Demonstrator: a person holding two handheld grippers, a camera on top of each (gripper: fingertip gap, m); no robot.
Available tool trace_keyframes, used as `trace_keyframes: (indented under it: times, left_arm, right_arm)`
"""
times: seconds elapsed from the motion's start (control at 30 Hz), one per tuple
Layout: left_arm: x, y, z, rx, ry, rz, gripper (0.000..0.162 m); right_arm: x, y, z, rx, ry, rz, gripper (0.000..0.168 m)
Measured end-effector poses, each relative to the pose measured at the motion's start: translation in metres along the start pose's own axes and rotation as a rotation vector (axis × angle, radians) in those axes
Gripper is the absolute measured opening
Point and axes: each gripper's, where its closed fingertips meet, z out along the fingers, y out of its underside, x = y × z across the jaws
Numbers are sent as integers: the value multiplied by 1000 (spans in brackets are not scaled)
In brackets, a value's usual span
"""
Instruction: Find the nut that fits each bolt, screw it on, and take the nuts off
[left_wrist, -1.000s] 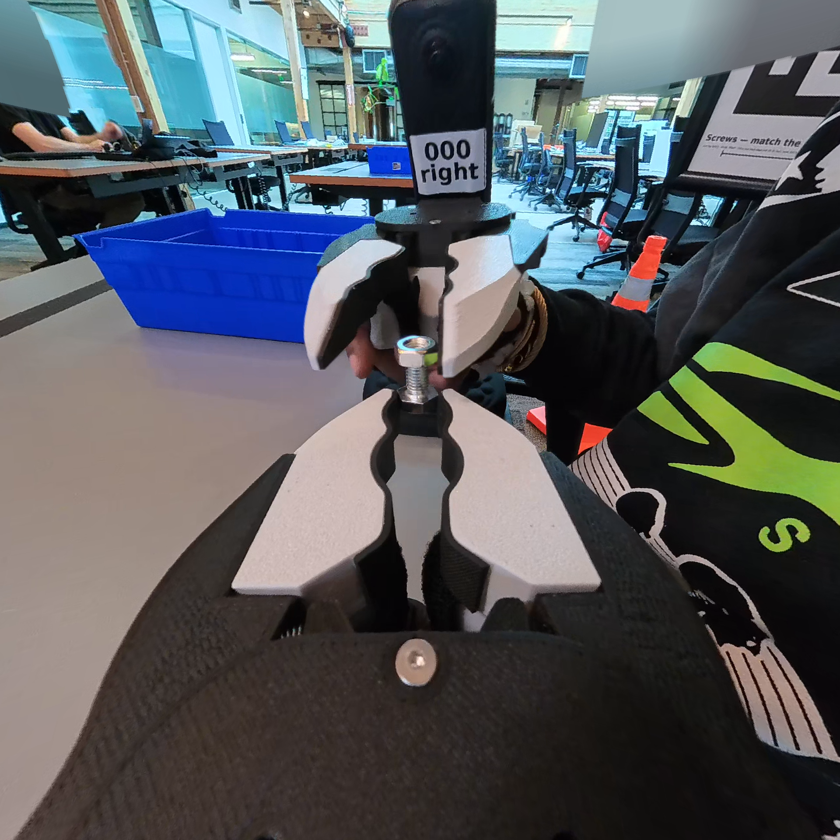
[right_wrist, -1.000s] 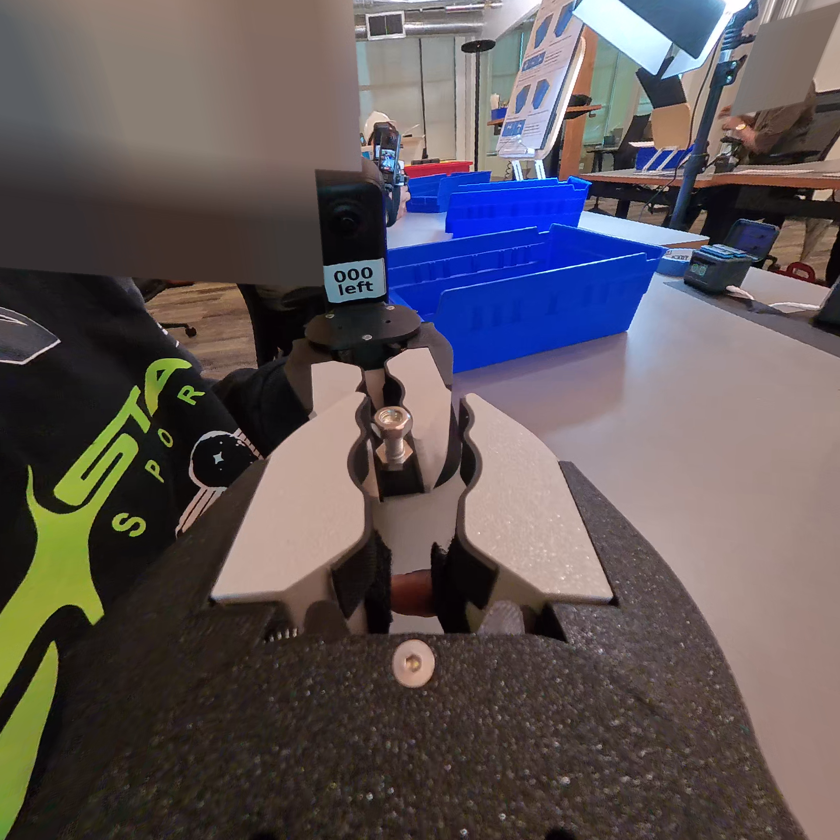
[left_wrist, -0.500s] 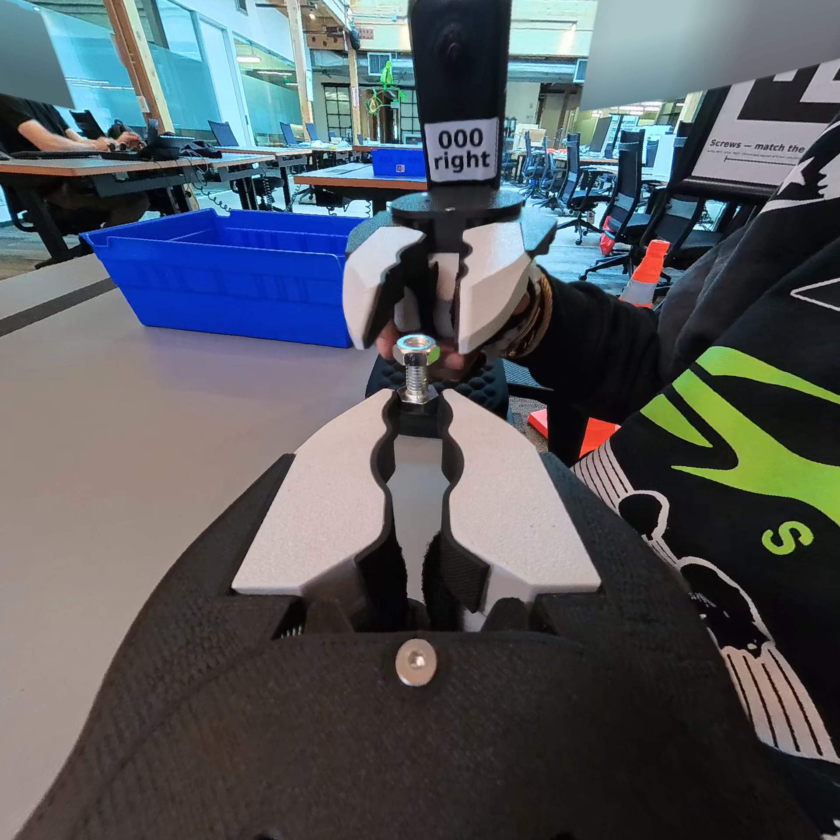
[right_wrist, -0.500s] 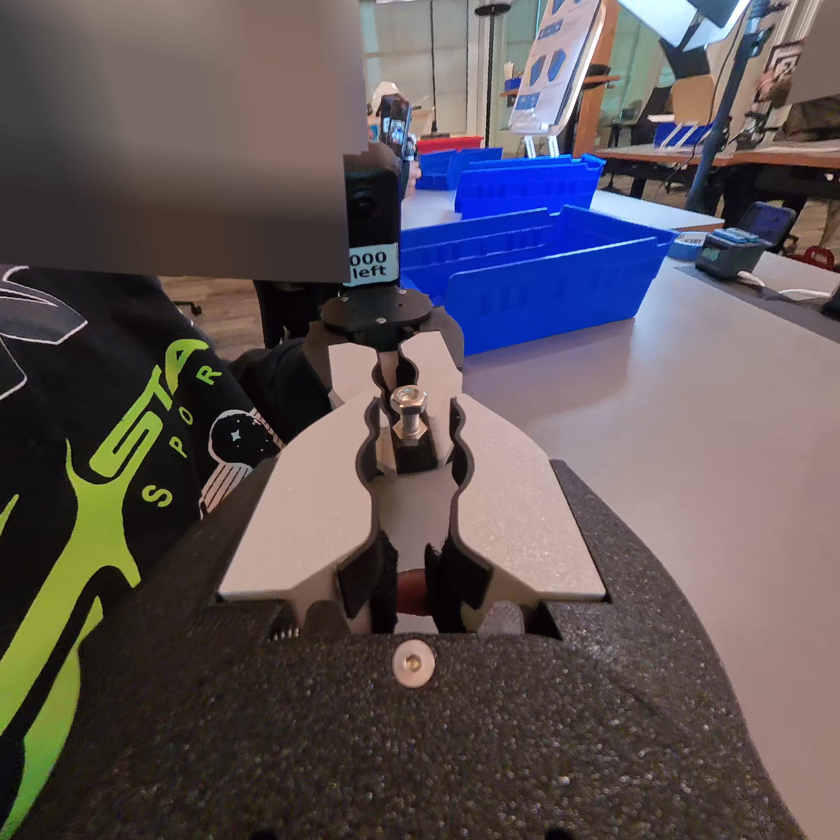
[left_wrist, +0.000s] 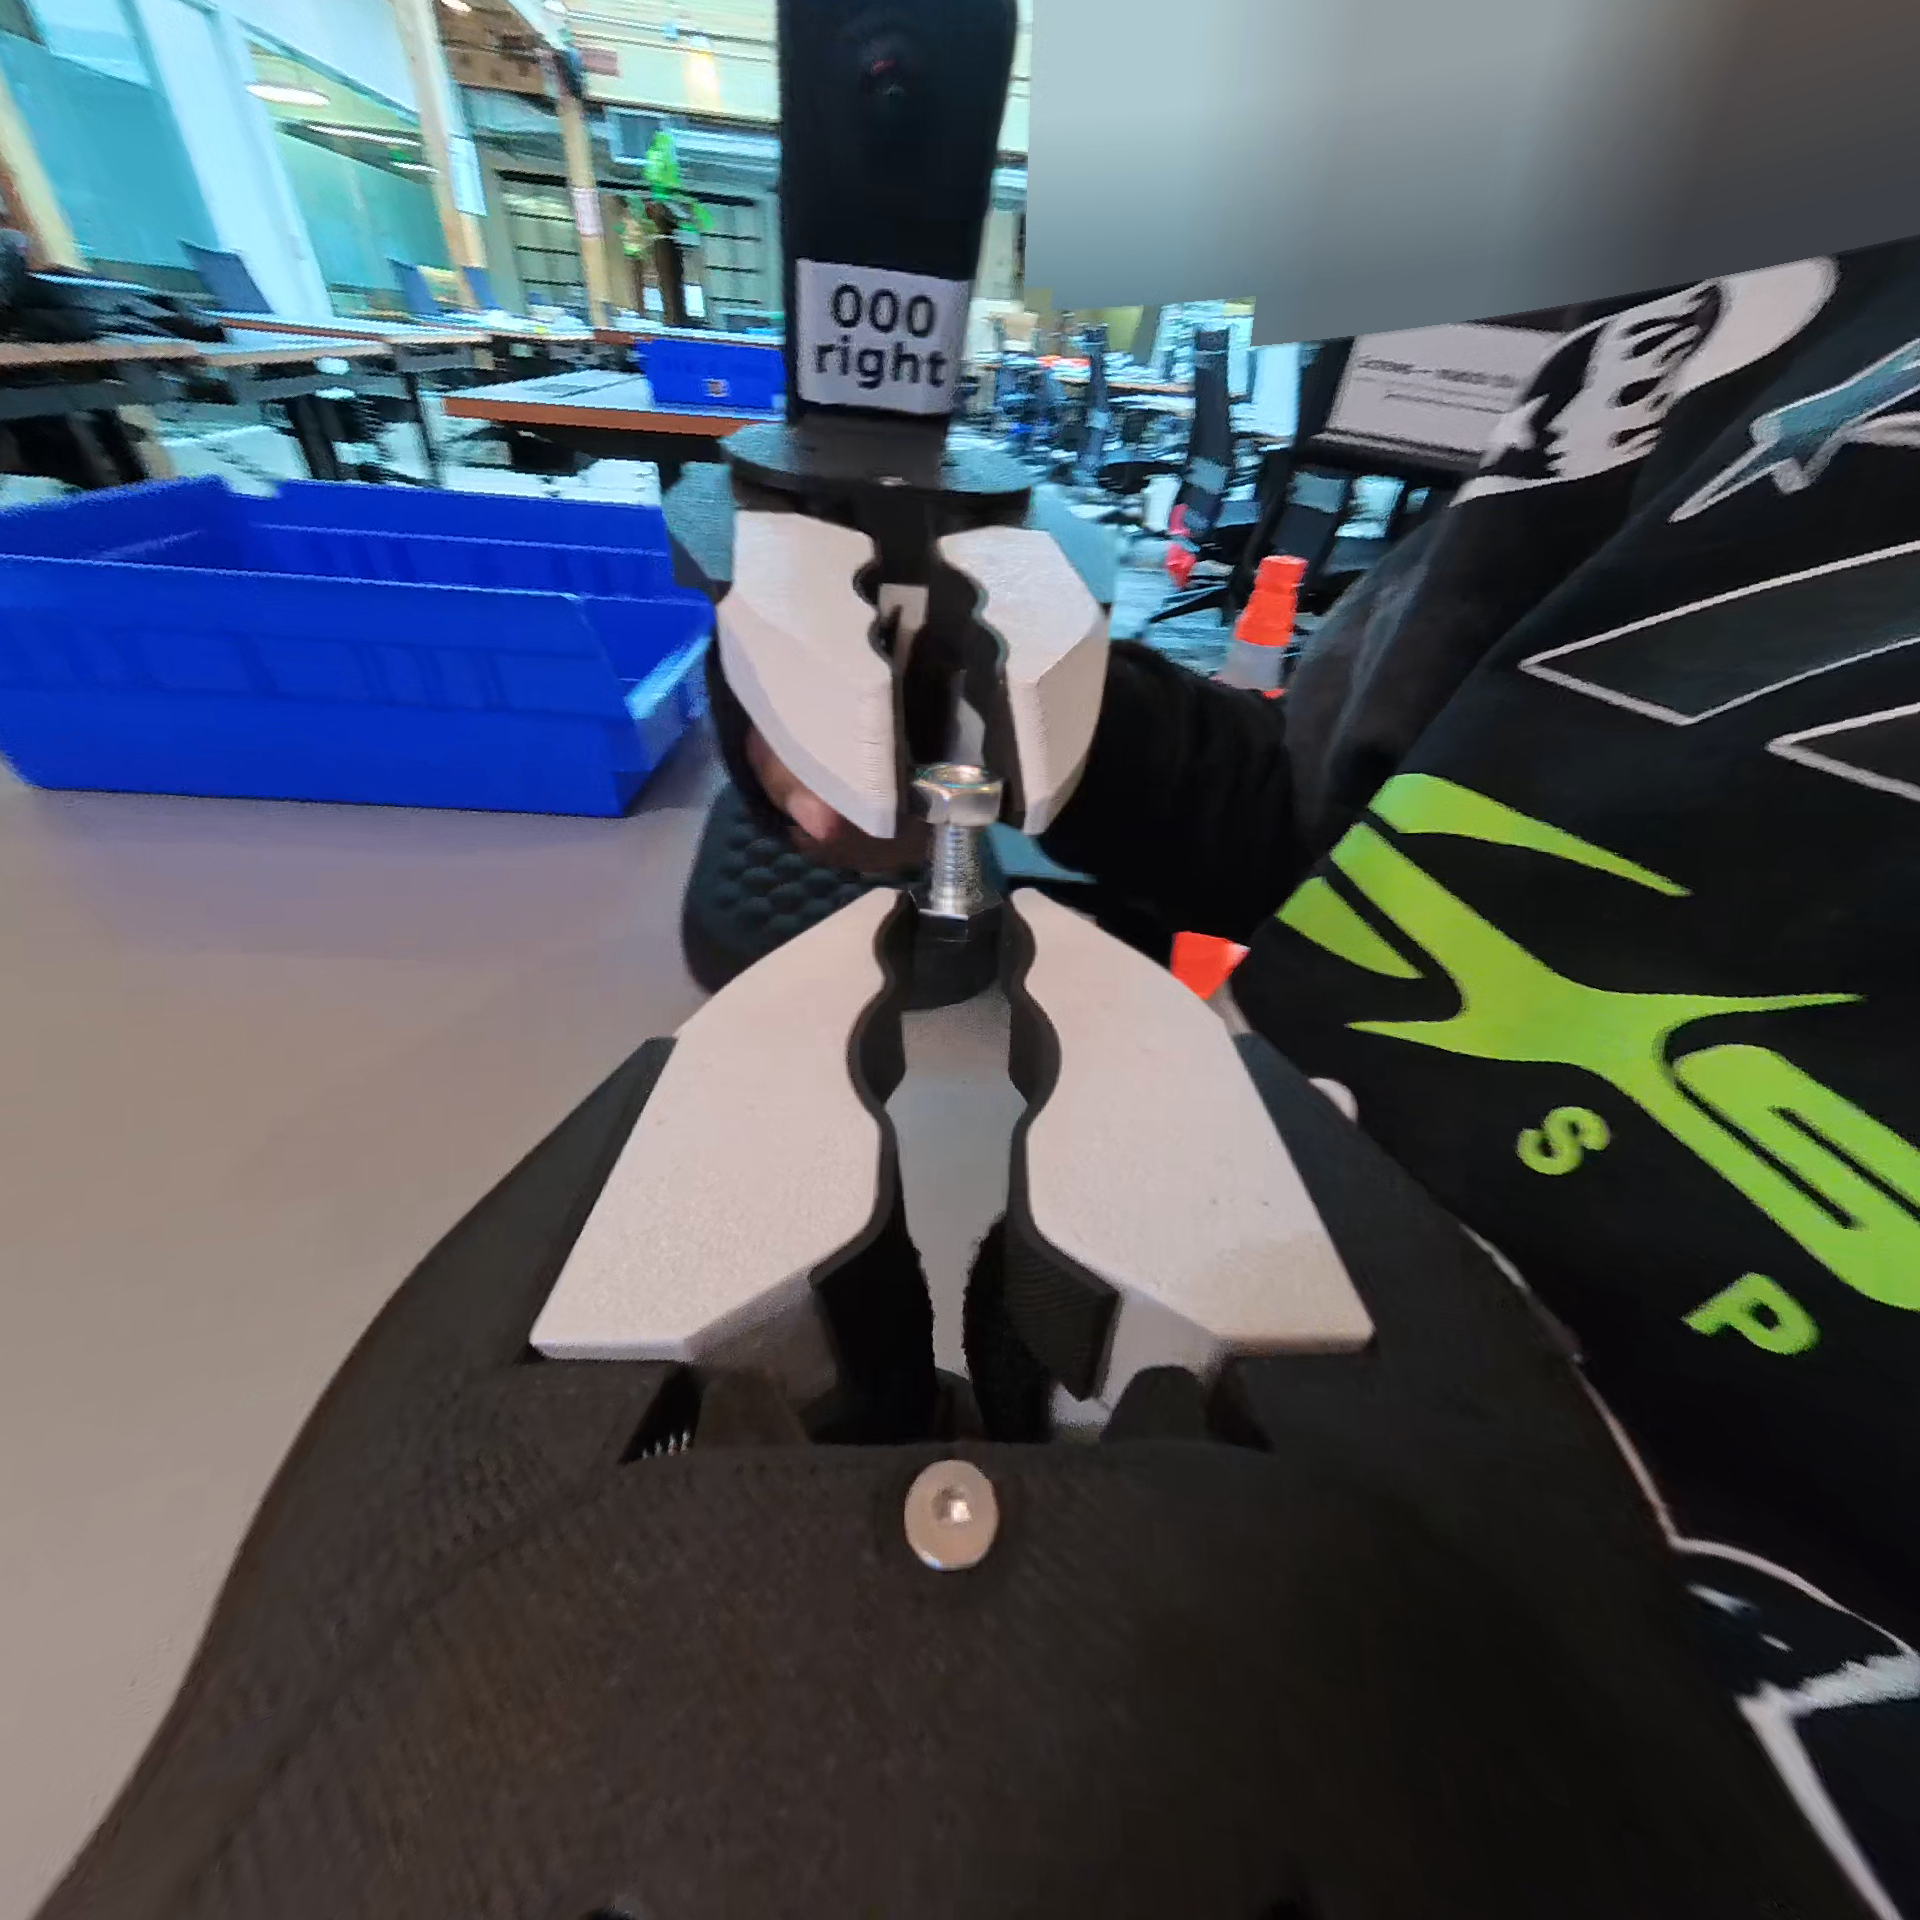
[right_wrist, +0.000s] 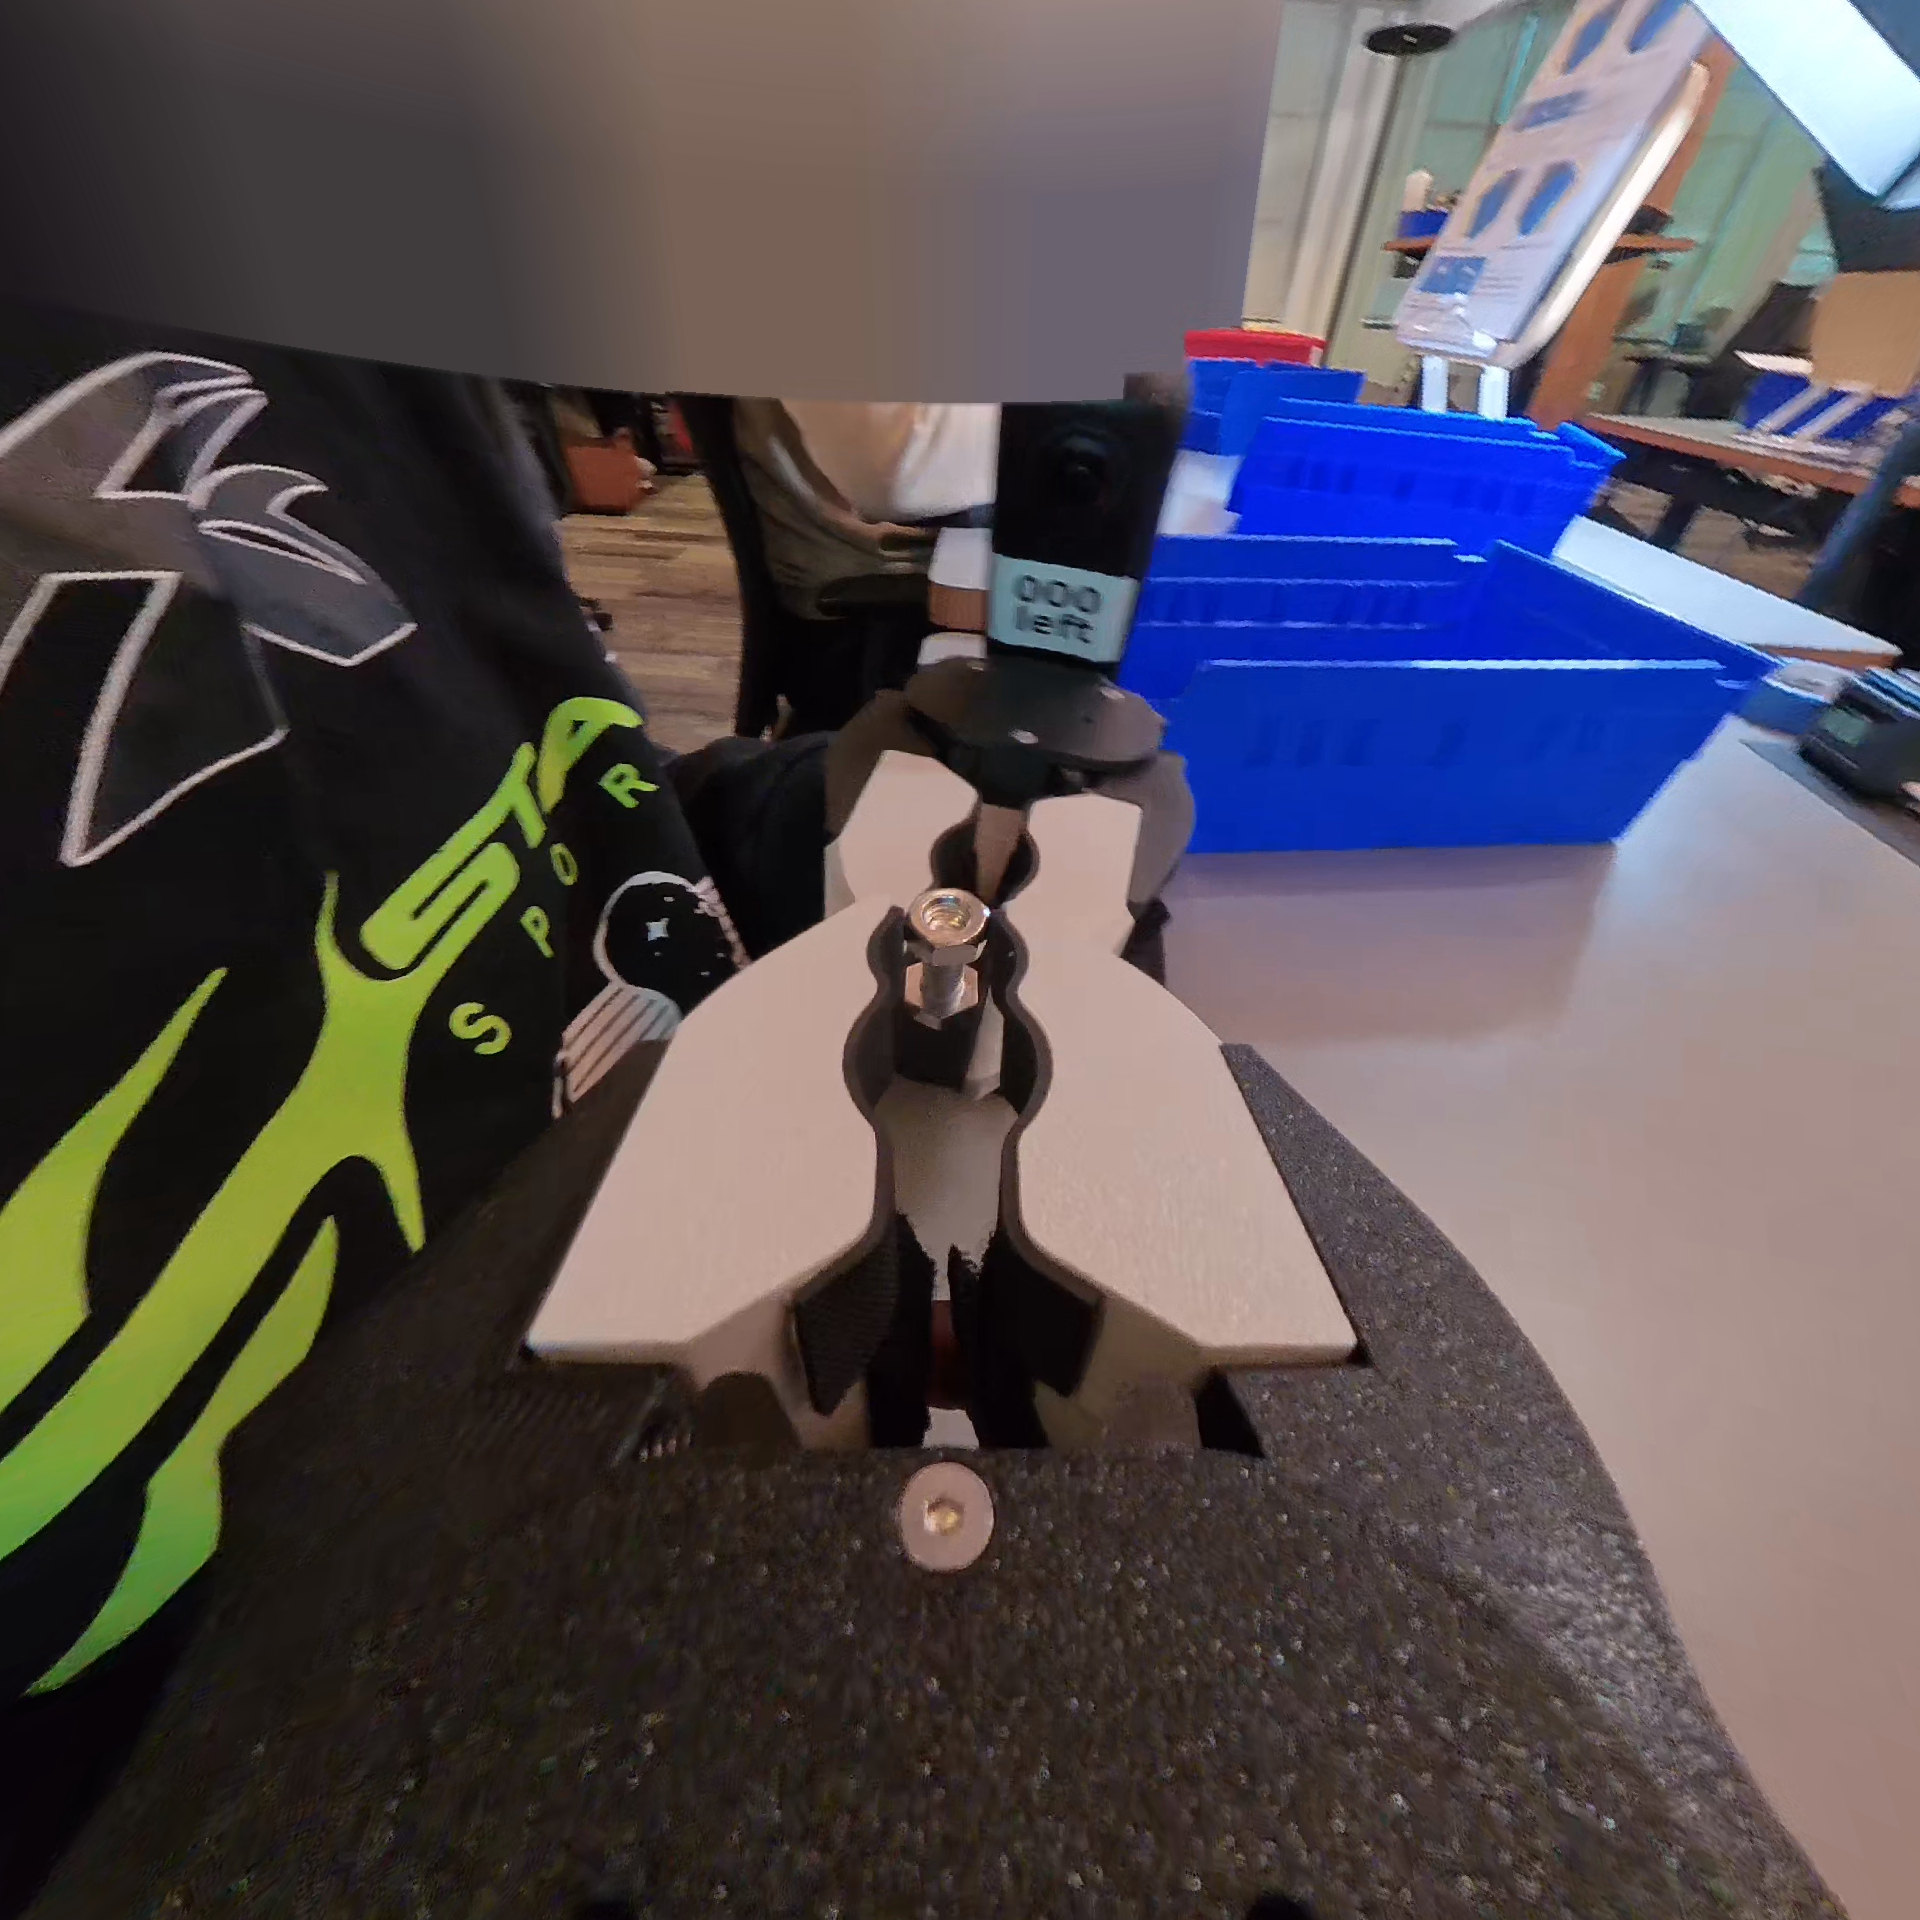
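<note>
A short silver threaded steel bolt stands upright in a black block held by the clenched left claw. The right claw is closed on the shiny silver hexagonal nut at the bolt's top. Both are raised above the bare grey bench, with the blue plastic bin well apart behind.

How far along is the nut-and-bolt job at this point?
Done: a silver nut is threaded onto the end of the bolt. In hand: the left gripper clamps the bolt's black base, and the right gripper is closed around the nut. Left: whether the nut is going on or coming off cannot be told; no other bolts or nuts are visible.
</note>
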Motion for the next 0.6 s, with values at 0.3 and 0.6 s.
trace_keyframes:
  times: [0.3,0.6]
  left_arm:
    - [53,-19,-7,90,528,-347,16]
    - [22,-24,-7,180,301,-307,15]
  right_arm:
    - [-39,-19,3,58,-259,-144,16]
    - [-7,-24,0,84,-82,-88,35]
